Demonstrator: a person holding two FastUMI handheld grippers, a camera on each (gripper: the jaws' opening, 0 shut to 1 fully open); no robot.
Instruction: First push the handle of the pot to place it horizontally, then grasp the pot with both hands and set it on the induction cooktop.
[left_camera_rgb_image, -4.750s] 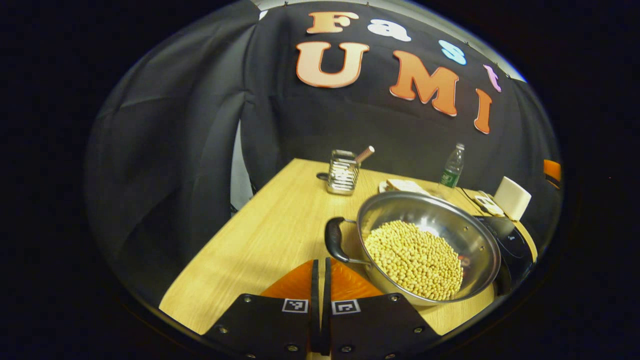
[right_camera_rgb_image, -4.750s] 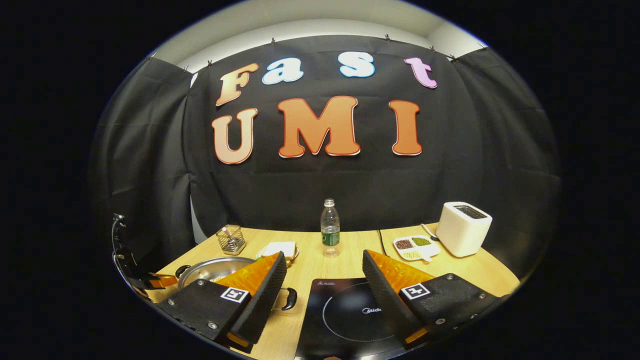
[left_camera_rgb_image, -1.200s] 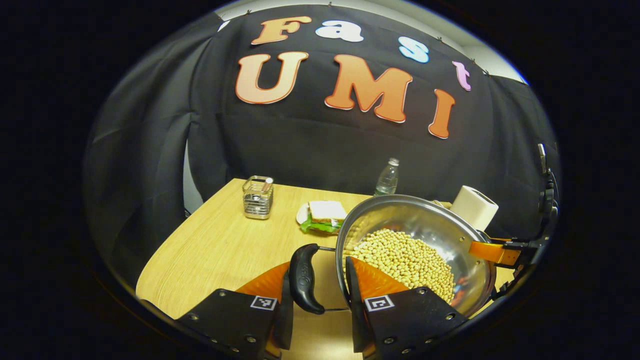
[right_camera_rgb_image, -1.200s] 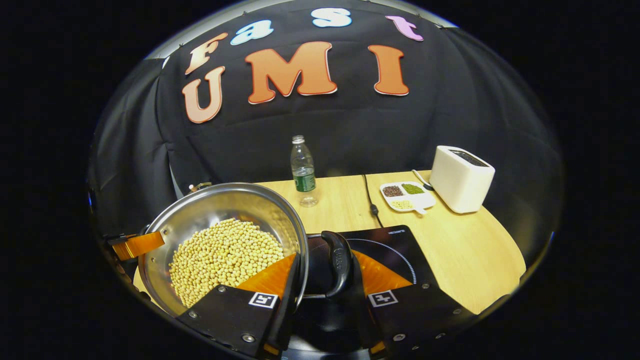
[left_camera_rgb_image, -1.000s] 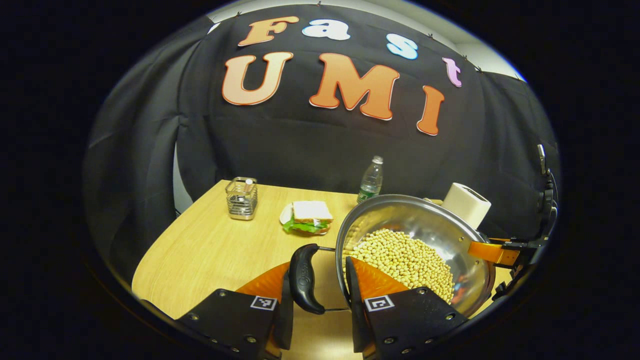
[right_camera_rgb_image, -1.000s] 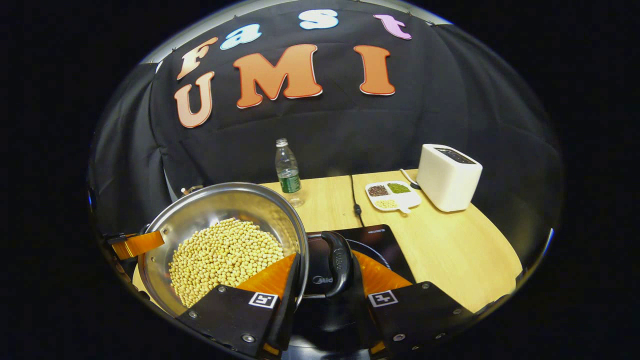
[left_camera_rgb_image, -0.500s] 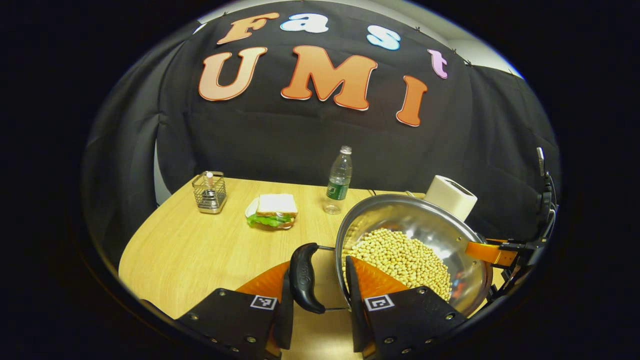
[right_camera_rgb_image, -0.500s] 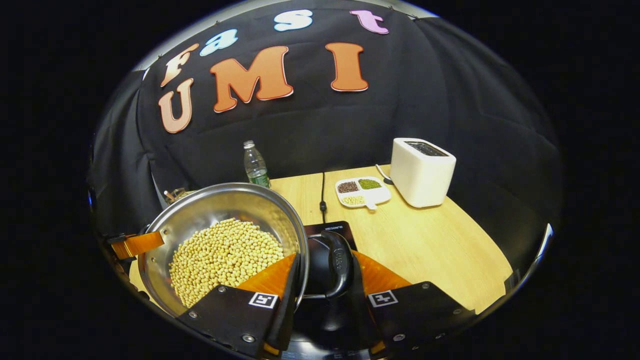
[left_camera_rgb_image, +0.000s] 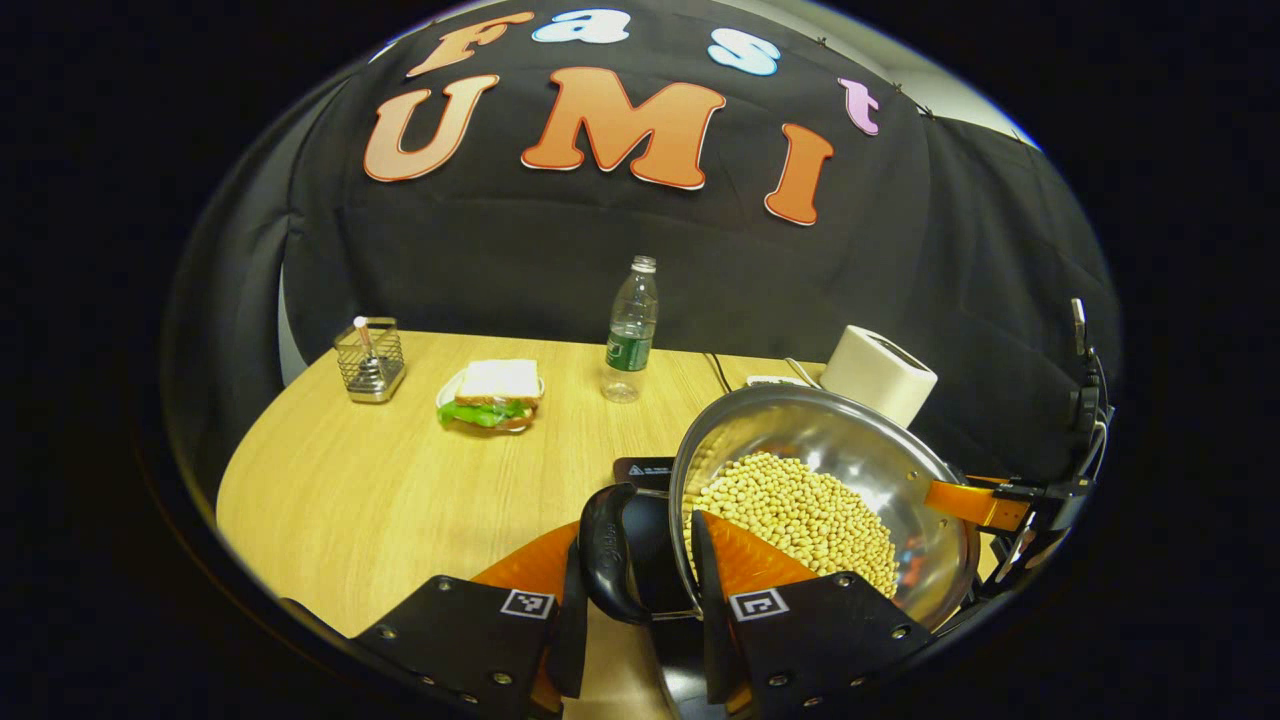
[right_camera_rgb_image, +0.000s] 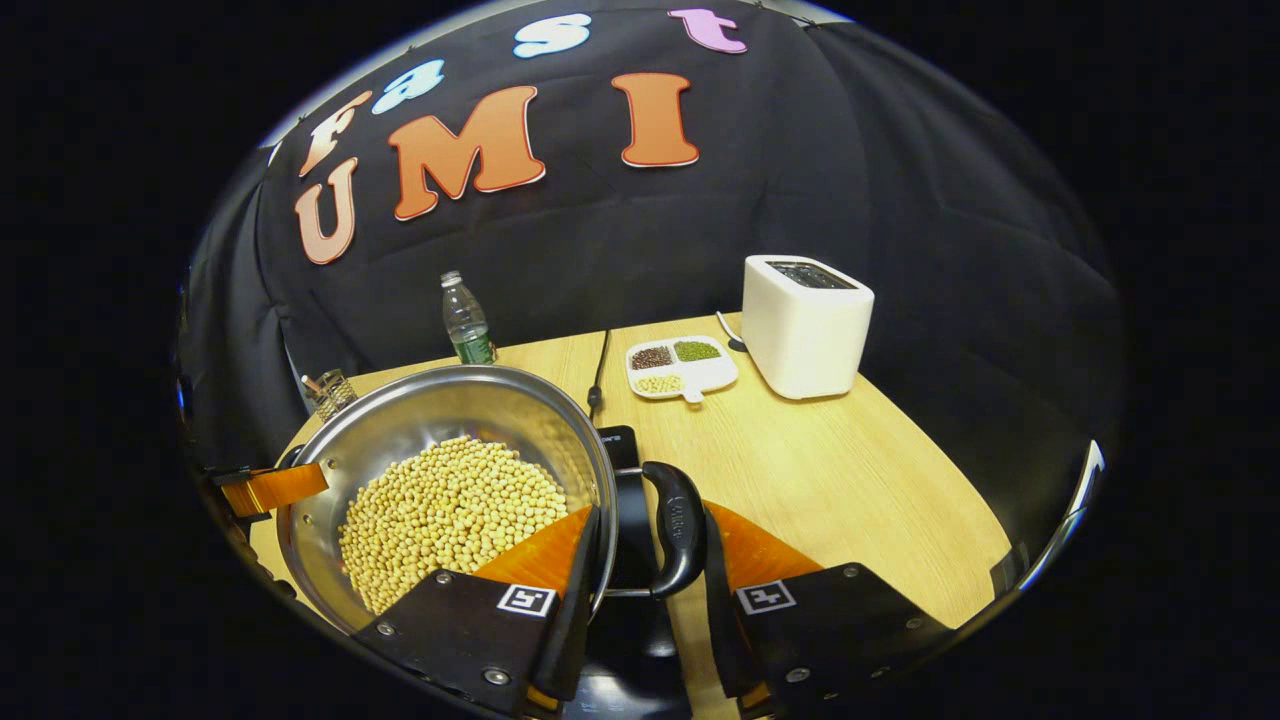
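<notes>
Carrying the round steel pot of yellow beans (left_camera_rgb_image: 830, 480), held just above the black induction cooktop (left_camera_rgb_image: 640, 468) at 6 o'clock. Left gripper (left_camera_rgb_image: 628, 580) clamped on one black loop handle (left_camera_rgb_image: 605, 550), right gripper (right_camera_rgb_image: 640, 580) clamped on the other handle (right_camera_rgb_image: 680, 528). Best kept level and lowered evenly, or beans spill. Counted: one pot, two handles, one cooktop.

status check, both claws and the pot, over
Left claw and right claw each shut on a black loop handle. Round steel pot of soybeans carried above black induction cooktop. Nothing in the way.
</notes>
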